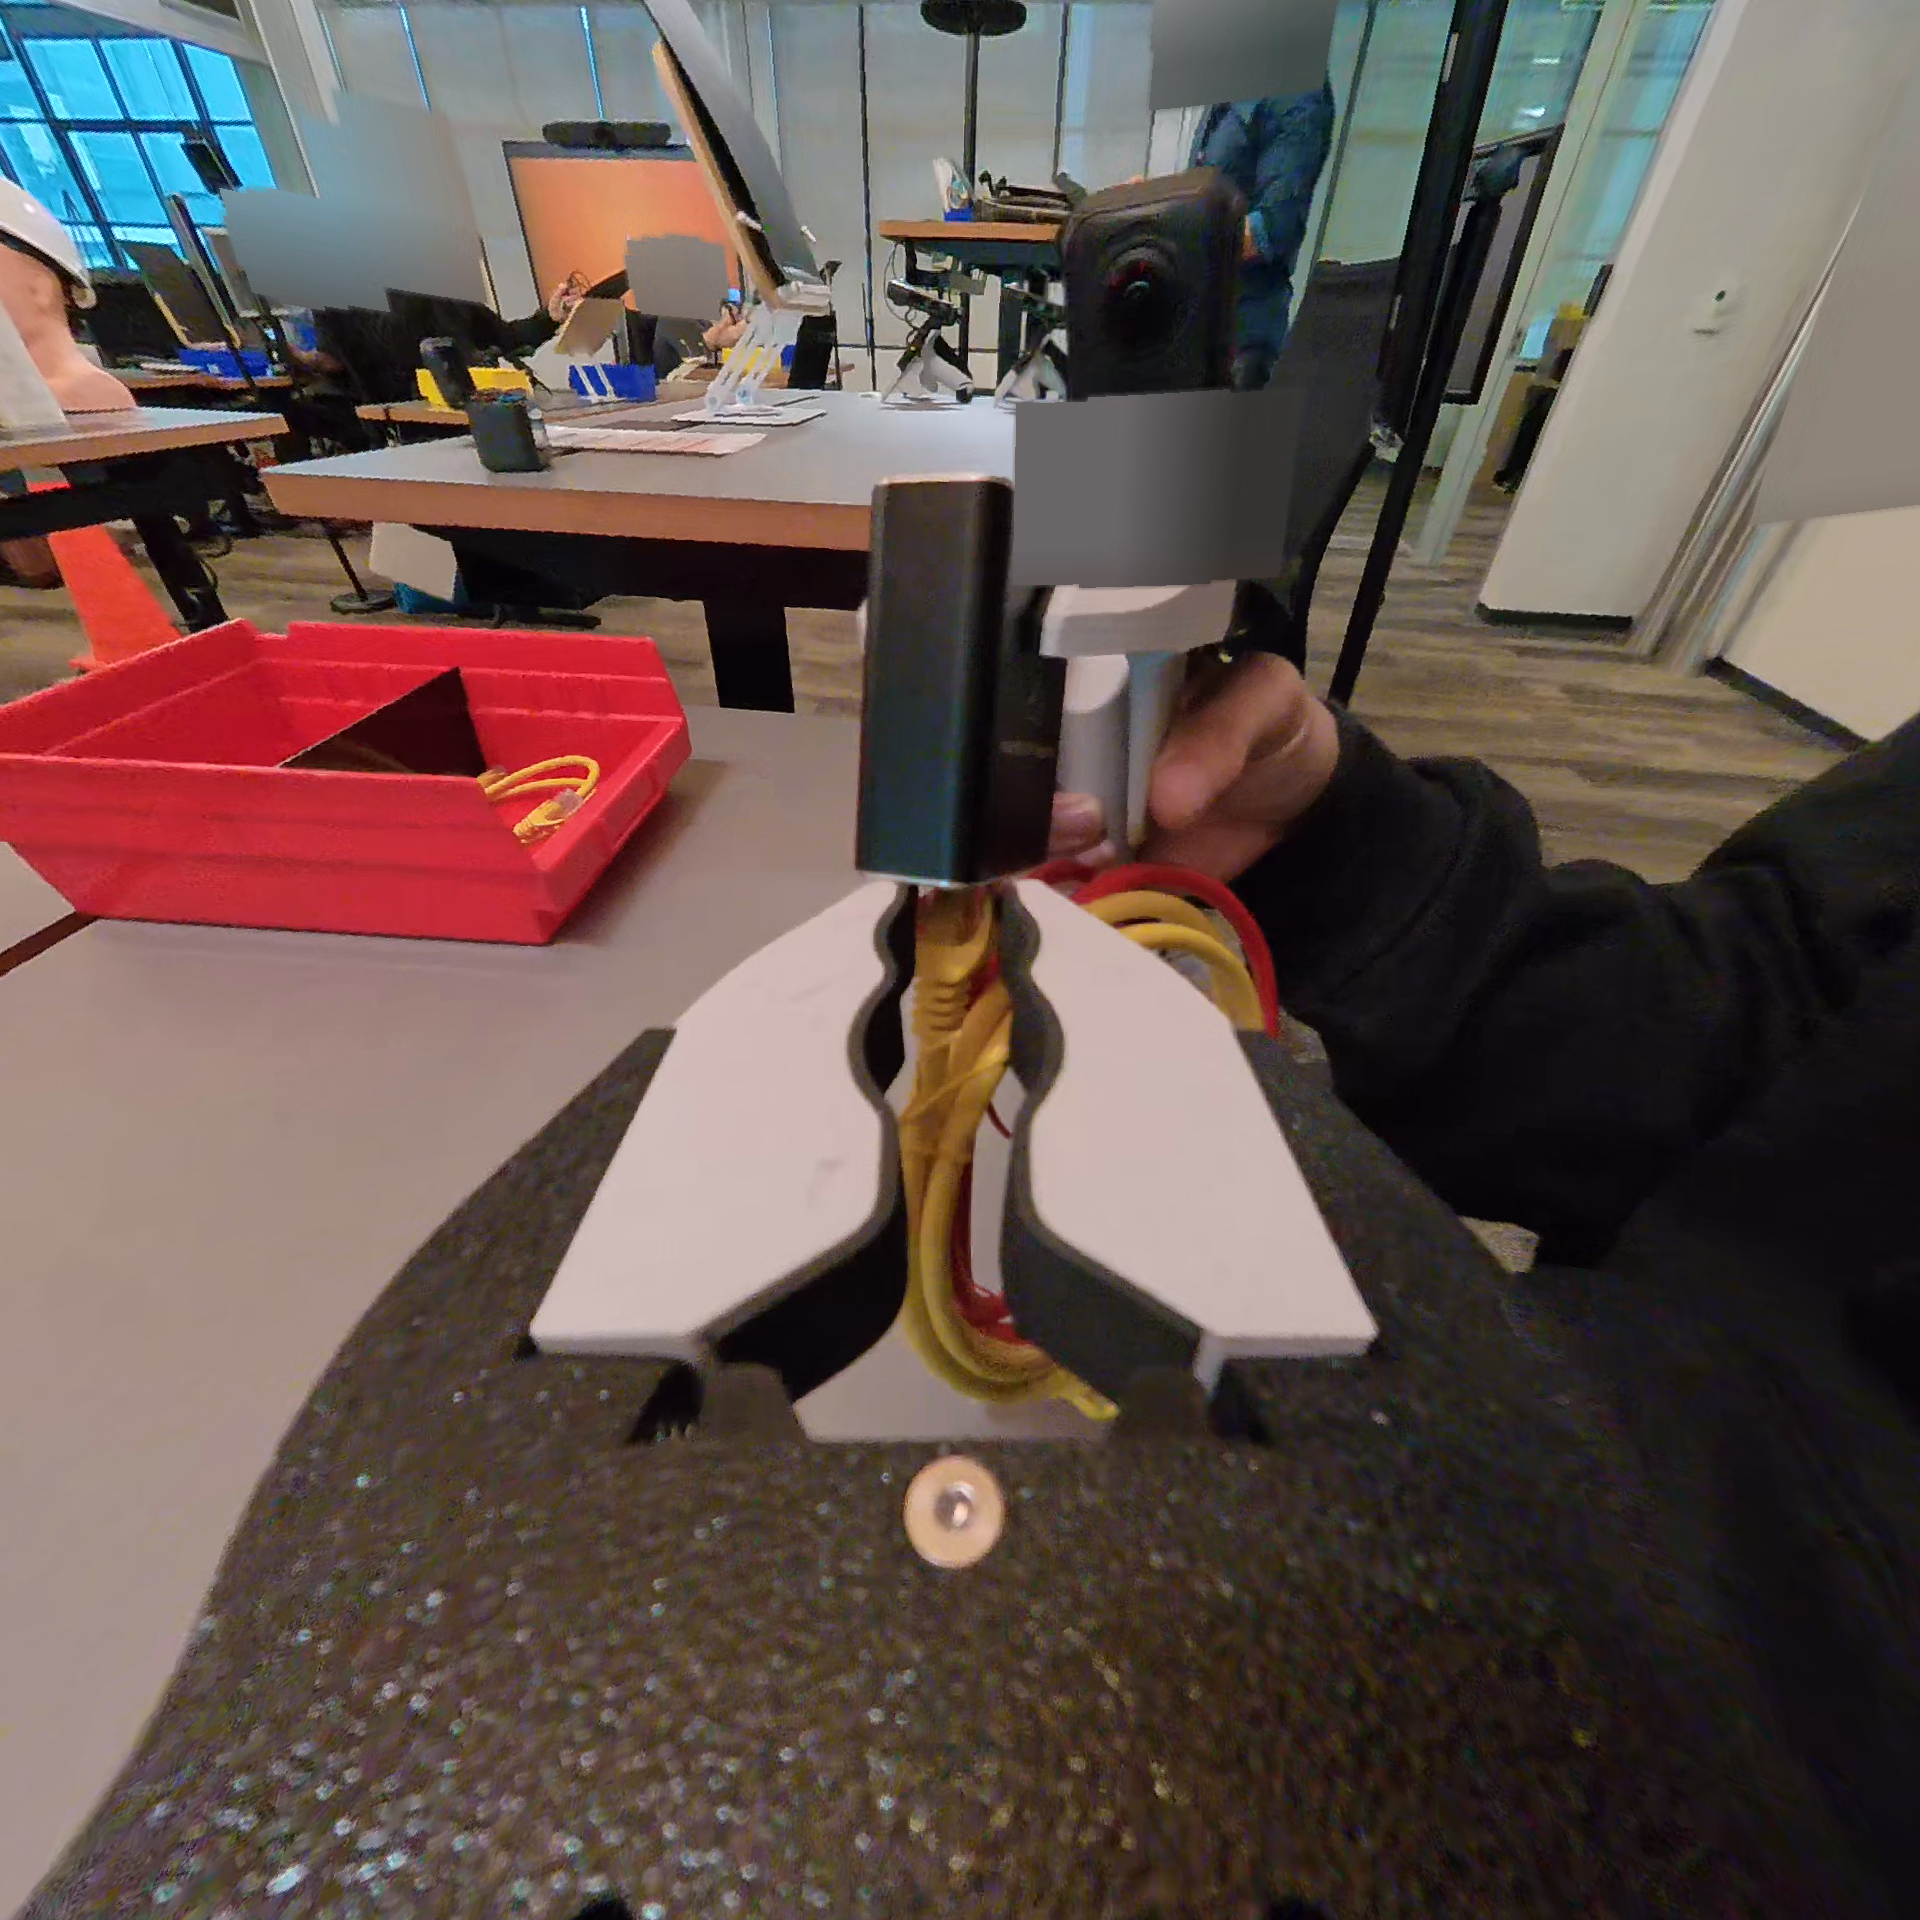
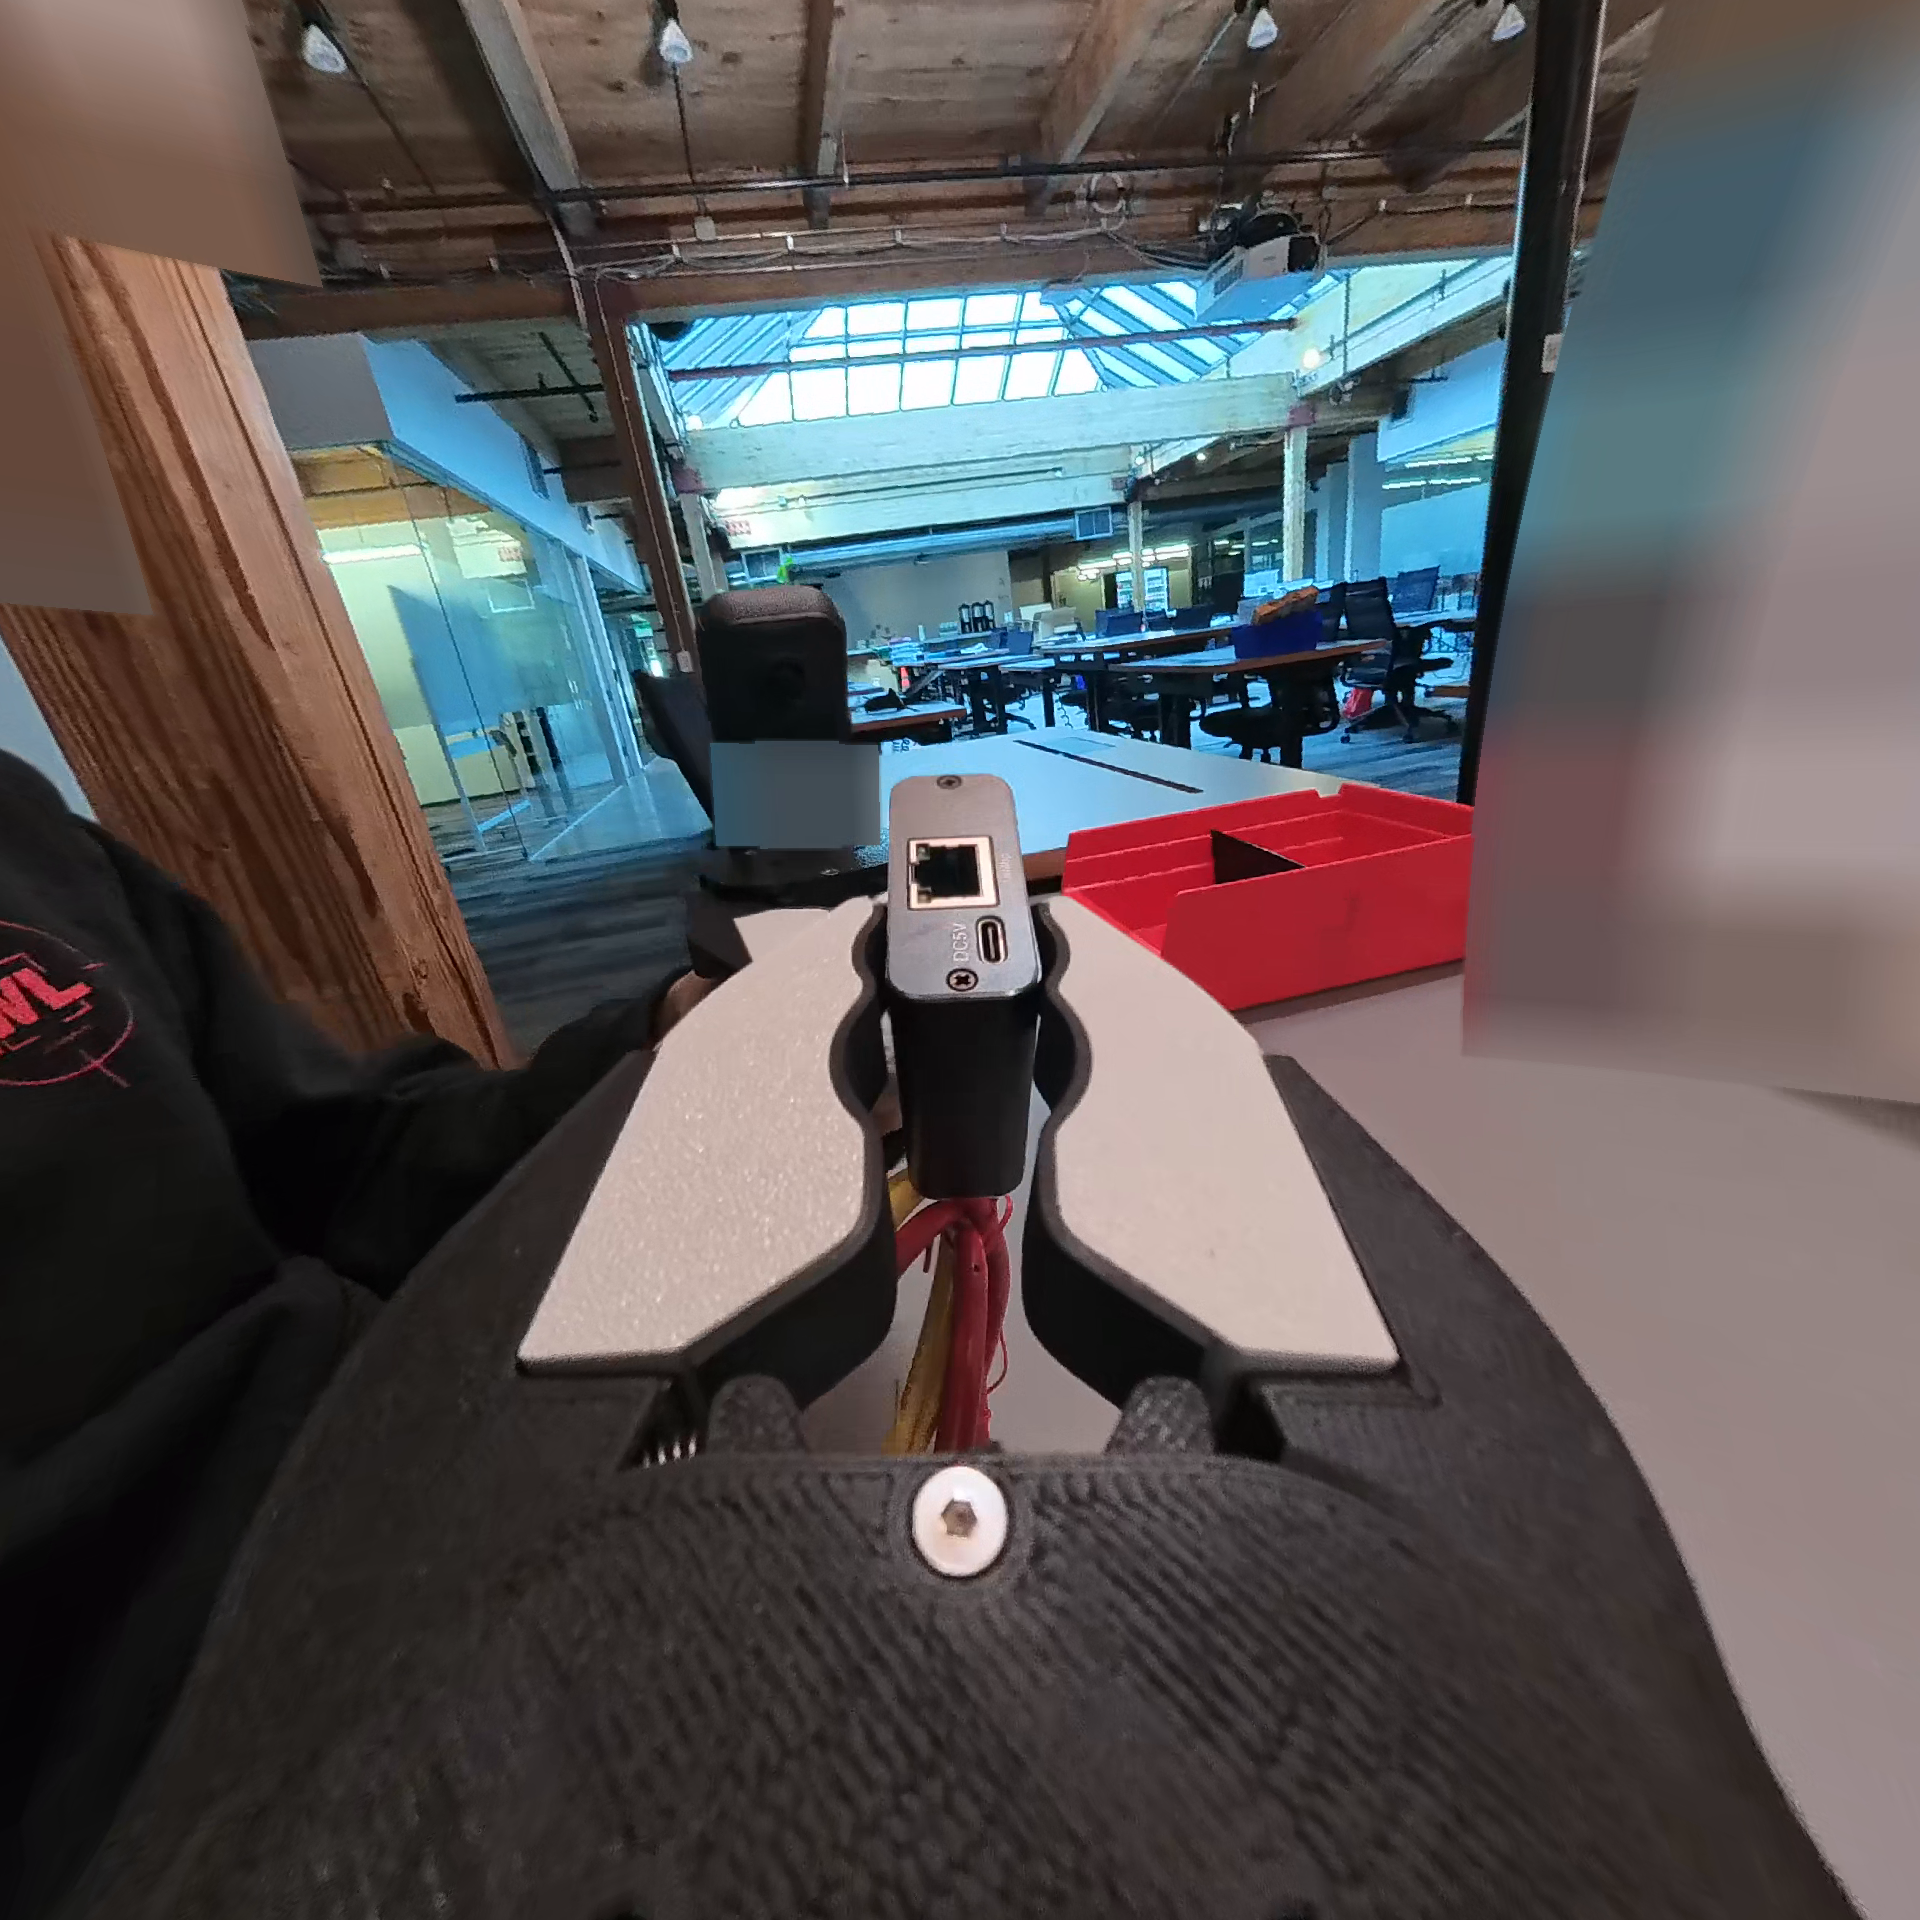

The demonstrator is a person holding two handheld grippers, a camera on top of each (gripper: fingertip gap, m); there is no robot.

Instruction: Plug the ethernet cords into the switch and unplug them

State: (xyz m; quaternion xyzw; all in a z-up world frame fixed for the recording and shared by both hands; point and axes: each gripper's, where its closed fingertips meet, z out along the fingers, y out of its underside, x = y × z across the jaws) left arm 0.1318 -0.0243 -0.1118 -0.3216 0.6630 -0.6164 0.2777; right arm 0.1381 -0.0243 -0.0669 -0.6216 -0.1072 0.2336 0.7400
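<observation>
Showing small white print on the end face of the switch [image 2: 961, 920], beside its lower port. Carrying red lettering within a round emblem, partly cut off, on the black sweatshirt [image 2: 156, 1143]. Reading nothing elsewhere.

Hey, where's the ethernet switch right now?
The ethernet switch is held upright off the grey table in the right tongs, centre of both wrist views, with yellow cords hanging below and the red bin behind.

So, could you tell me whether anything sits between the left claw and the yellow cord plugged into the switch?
Nothing visible: the left claw already straddles the yellow cord just below the switch.
</observation>
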